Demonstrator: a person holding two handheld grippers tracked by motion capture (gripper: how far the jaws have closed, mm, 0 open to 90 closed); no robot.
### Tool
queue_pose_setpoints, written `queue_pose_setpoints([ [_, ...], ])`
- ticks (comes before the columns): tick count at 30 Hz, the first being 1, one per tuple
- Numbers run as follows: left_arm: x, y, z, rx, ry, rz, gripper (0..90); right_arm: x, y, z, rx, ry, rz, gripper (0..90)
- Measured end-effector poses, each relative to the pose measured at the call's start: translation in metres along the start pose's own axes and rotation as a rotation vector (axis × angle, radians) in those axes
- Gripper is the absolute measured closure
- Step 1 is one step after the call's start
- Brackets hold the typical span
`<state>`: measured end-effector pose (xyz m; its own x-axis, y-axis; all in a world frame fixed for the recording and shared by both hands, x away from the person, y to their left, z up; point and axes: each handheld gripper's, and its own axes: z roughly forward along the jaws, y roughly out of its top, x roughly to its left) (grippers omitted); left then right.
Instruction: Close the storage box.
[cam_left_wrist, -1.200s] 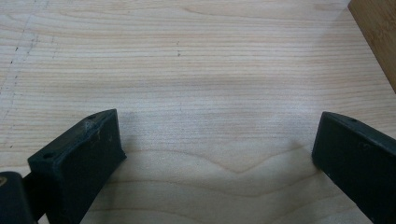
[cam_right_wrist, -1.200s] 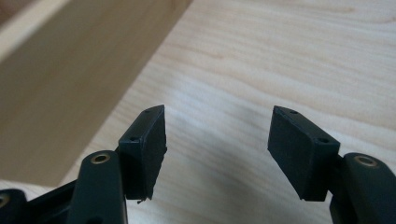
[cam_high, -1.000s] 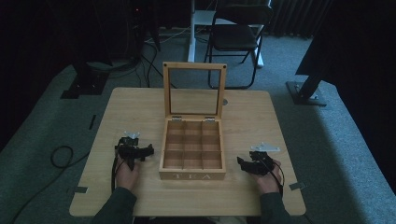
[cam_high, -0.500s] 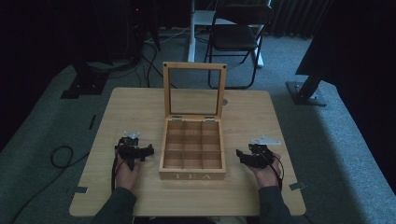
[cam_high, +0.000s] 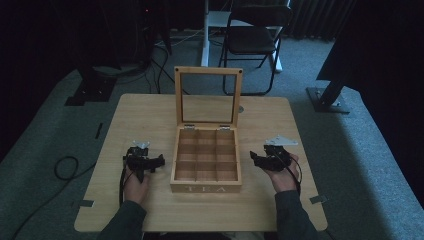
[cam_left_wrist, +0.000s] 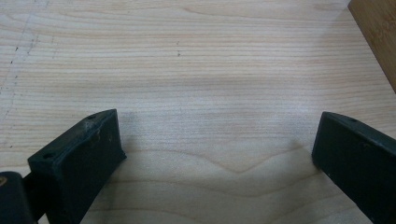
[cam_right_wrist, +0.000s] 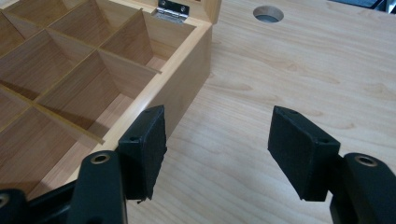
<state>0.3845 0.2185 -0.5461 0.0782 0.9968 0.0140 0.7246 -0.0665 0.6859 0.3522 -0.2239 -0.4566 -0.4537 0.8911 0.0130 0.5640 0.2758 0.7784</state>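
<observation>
A wooden tea box (cam_high: 206, 159) is seen near the front middle of a light wooden table (cam_high: 150, 112), with its glass-paned lid (cam_high: 208, 98) standing upright at the back on two metal hinges. The inside of the box is divided by thin wooden walls into a grid of compartments, and nothing is seen in those that show. The word TEA is marked on the front wall.

The left gripper (cam_high: 152, 162) is held just beside the left wall of the box, low over the table, in a hand that comes in from the bottom edge. In the left gripper view its gripper (cam_left_wrist: 219, 149) is shown with the jaws spread wide, with bare tabletop between them and nothing gripped; a corner of the box (cam_left_wrist: 376, 37) is seen at the upper right.

The right gripper (cam_high: 257, 160) is held just beside the right wall of the box, apart from it. In the right gripper view its gripper (cam_right_wrist: 217, 144) is shown with the jaws wide apart and nothing held; one jaw is seen in front of the rim of the box (cam_right_wrist: 93, 70), the other over bare table. A round hole (cam_right_wrist: 268, 14) in the tabletop is seen beyond the box.

A folding chair (cam_high: 255, 37) is seen on the carpet behind the table.
</observation>
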Motion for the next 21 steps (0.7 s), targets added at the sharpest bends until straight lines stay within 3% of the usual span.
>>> queue_pose_setpoints([
  [16, 0.000, 0.000, 0.000, -0.002, 0.000, 0.000, 1.6, 0.007, 0.034, 0.004, -0.016, -0.011, -0.066, 36.5],
  [18, 0.000, 0.000, 0.000, -0.002, 0.000, 0.000, 1.6, 0.007, 0.041, 0.004, -0.028, 0.023, -0.053, 36.6],
  [21, 0.000, 0.000, 0.000, -0.003, 0.000, -0.002, 1.6, 0.006, 0.046, 0.005, -0.034, 0.022, -0.054, 37.2],
])
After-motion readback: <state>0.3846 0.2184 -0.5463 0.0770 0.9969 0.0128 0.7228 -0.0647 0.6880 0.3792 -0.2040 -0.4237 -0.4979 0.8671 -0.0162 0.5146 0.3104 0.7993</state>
